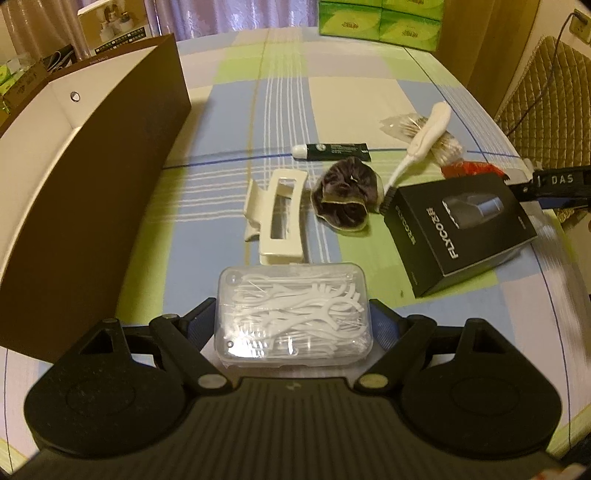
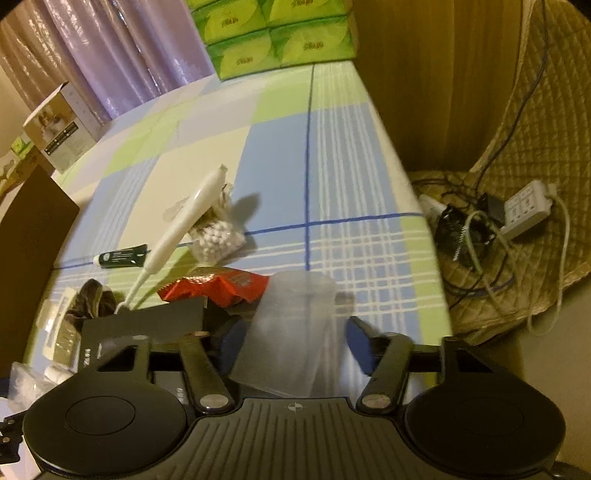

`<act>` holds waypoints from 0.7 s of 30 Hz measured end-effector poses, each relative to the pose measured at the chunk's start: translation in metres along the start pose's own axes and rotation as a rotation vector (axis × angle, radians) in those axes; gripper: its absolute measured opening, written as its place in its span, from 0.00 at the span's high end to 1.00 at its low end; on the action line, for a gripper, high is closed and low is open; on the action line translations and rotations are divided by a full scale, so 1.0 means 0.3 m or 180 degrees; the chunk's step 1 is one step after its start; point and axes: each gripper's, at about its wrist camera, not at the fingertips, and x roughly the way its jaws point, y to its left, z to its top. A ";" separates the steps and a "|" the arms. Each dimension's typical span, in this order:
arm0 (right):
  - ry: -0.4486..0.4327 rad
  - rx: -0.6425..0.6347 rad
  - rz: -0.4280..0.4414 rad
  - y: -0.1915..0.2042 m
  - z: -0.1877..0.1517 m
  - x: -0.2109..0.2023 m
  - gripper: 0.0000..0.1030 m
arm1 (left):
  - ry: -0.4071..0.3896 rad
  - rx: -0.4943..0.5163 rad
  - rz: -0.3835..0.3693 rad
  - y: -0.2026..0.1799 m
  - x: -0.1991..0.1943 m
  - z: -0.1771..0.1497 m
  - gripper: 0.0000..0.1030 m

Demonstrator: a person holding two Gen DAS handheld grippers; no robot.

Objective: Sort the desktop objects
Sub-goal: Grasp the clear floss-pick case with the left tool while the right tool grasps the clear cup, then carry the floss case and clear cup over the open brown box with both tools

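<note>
— Left gripper [image 1: 291, 314]?
— Closed around a clear box of floss picks [image 1: 293, 314], near the brown box [image 1: 92, 177].
— Right gripper [image 2: 291, 332]?
— Jaws wide; a frosted plastic cup [image 2: 291, 332] lies between them, contact unclear, above the checked tablecloth [image 2: 332, 147].

1. "FLYCO", white capitals with further characters too small to read, on the side of the black box [image 1: 461, 230], at 3 o'clock in the left wrist view.
2. "DAS", pale letters on the black bar [image 1: 561, 181] at far 3 o'clock.
3. Print on the green tissue packs [image 1: 380, 18], at 12 o'clock, and on the dark tube [image 1: 332, 150]: illegible.
</note>
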 end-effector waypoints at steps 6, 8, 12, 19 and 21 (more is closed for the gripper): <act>0.0029 -0.0088 -0.0009 0.004 -0.006 -0.002 0.58 | -0.0032 -0.0033 0.0037 0.004 -0.019 -0.002 0.20; 0.0054 -0.0066 0.0003 -0.005 -0.012 -0.010 0.58 | -0.0046 -0.0036 0.0047 0.002 -0.029 -0.008 0.20; 0.0108 -0.0073 -0.0041 -0.022 -0.041 -0.042 0.58 | -0.0080 -0.0045 0.0055 -0.007 -0.056 -0.021 0.20; 0.0102 -0.0049 0.0029 -0.027 -0.109 -0.163 0.58 | -0.0193 -0.0067 0.0055 -0.032 -0.122 -0.042 0.20; 0.0065 -0.0087 0.0105 -0.006 -0.122 -0.210 0.58 | -0.0235 -0.0088 0.0040 -0.039 -0.148 -0.047 0.20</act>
